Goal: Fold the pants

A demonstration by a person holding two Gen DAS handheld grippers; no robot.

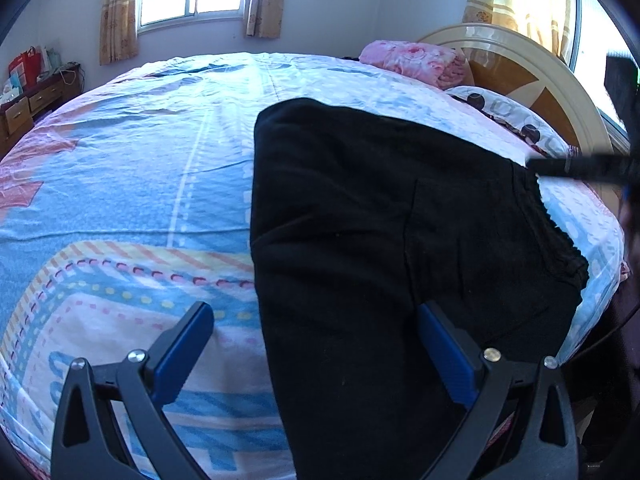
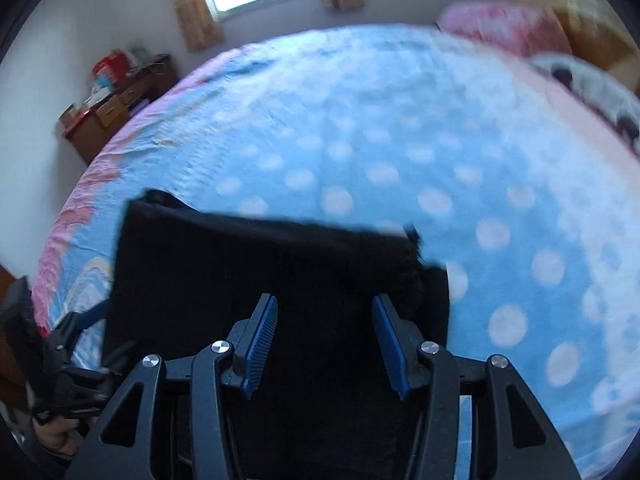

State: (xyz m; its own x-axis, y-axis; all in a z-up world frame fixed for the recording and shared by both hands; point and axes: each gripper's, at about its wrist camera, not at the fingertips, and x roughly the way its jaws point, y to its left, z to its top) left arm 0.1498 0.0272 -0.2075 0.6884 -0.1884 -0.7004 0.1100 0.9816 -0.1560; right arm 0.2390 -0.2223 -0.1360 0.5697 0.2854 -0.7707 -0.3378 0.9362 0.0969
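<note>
Black pants [image 1: 380, 240] lie folded on the bed, with the ribbed waistband at the right edge. My left gripper [image 1: 316, 316] is open and empty above the pants' near left edge. In the right wrist view the pants [image 2: 240, 264] lie below my right gripper [image 2: 326, 308], which is open and empty over the cloth. The right gripper also shows as a dark blurred bar at the right edge of the left wrist view [image 1: 580, 168], near the waistband. The left gripper shows at the lower left of the right wrist view [image 2: 68, 344]. The right wrist view is motion-blurred.
The bed has a blue and pink patterned sheet [image 1: 140, 168]. A pink folded blanket [image 1: 416, 60] and a pillow [image 1: 516, 120] lie by the wooden headboard [image 1: 532, 76]. A wooden dresser [image 1: 32, 104] stands at the far left wall. Windows with curtains are behind.
</note>
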